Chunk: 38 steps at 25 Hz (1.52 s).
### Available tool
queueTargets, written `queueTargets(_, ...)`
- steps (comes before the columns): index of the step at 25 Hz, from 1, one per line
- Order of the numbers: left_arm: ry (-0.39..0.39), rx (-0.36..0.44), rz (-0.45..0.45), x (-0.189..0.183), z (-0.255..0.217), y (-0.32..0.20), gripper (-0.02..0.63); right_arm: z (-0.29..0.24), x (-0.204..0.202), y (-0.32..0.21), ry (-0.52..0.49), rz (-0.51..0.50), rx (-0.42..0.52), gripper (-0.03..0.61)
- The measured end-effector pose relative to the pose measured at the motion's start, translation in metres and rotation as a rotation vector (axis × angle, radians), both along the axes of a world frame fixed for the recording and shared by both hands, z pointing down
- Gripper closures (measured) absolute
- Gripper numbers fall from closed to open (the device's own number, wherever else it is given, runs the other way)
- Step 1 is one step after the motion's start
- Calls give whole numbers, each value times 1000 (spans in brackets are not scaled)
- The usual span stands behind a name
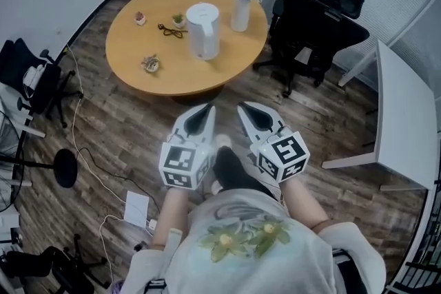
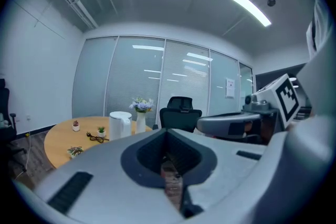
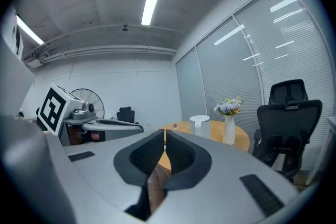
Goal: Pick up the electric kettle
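A white electric kettle (image 1: 203, 31) stands upright near the middle of a round wooden table (image 1: 138, 65). It also shows small in the left gripper view as the kettle (image 2: 120, 124) and in the right gripper view as the kettle (image 3: 200, 126). My left gripper (image 1: 209, 109) and right gripper (image 1: 242, 109) are held side by side over the floor, well short of the table, both shut and empty. Both point roughly level toward the table.
On the table stand a white vase of flowers (image 1: 241, 0), two tiny potted plants (image 1: 178, 21), dark glasses (image 1: 171, 31) and a small ornament (image 1: 151, 64). A black office chair (image 1: 313, 31) sits right of the table, a white desk (image 1: 406, 120) further right. Cables and stands (image 1: 65, 165) lie on the left floor.
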<state>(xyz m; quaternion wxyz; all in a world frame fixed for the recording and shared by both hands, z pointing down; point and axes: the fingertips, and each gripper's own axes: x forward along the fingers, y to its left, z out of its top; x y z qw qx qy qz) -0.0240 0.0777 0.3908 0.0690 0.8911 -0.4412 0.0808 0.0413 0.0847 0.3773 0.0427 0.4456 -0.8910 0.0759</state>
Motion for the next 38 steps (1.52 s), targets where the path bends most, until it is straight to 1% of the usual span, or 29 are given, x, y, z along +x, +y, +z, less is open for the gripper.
queueTargets(4, 45, -2, -6, -4, -8, -15, 607, -8, -1, -16, -32, -11, -2, 550)
queueTargets(5, 51, 3, -2, -4, -10, -19, 601, -9, -1, -21, -34, -14, -5, 506)
queueTargets(6, 52, 11, 5, -5, -11, -22, 573, -9, -2, -25, -34, -20, -9, 447)
queueTargets(7, 46, 20, 15, -5, -13, -25, 515, -9, -2, -30, -33, -27, -13, 420)
queueTargets(9, 20, 36, 33, -5, -13, -33, 419, -8, -2, -39, -30, -42, -21, 395)
queueTargets(10, 2, 40, 39, -5, -13, -38, 386, -7, -2, -44, -28, -48, -25, 380)
queueTargets(13, -47, 37, 46, -9, -7, -54, 354, -4, -1, -59, -25, -57, -41, 357)
queueTargets(20, -44, -12, 25, -20, 5, -103, 347, 4, -1, -105, -15, -63, -75, 353)
queueTargets(26, -50, -56, 33, -22, 22, -140, 347, 17, -4, -146, -11, -75, -111, 354)
queueTargets(33, -62, -97, 54, -23, 41, -173, 348, 31, -12, -185, -12, -103, -155, 354)
queueTargets(38, -67, -132, 59, -24, 53, -189, 348, 35, -17, -203, -6, -116, -167, 354)
